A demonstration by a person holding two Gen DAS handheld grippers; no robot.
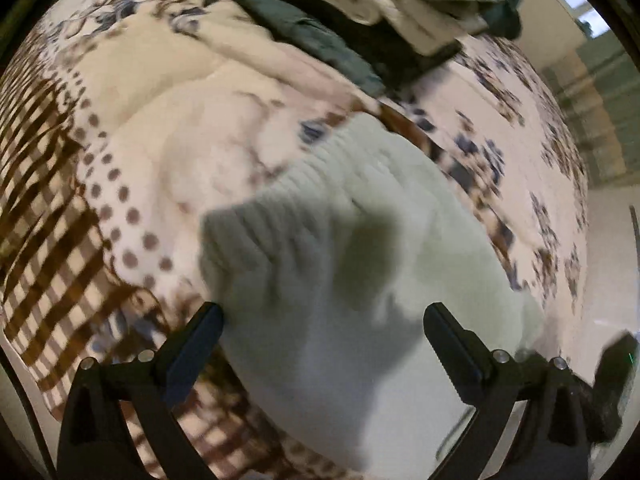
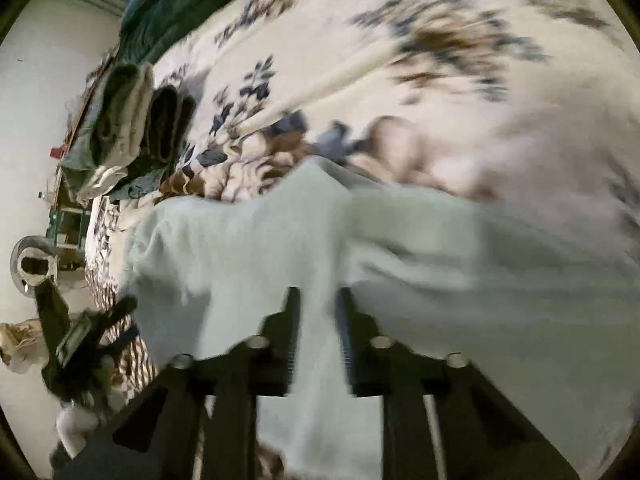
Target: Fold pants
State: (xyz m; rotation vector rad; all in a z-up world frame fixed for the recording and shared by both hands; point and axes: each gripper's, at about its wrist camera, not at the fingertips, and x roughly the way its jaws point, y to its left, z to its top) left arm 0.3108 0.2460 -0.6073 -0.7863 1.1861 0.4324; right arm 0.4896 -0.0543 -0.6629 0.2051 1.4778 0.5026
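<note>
Pale green pants (image 1: 360, 280) spread on patterned bed cover (image 1: 520, 128), ribbed waistband toward folded clothes stack (image 1: 360, 8).

Right gripper (image 2: 318, 304): jaws clenched on pinched pants fabric.

Left gripper (image 1: 323, 320): jaws released, wide apart, straddling pants; contact cannot be told.

Advice: free side to be gripped near edge before fold carried over; fabric kept taut, edges aligned, bunching avoided.

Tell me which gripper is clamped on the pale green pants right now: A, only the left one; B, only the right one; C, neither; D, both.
B: the right gripper has its fingers drawn close with a fold of the pale green pants pinched between them, while the left gripper stands wide open over the cloth.
</note>
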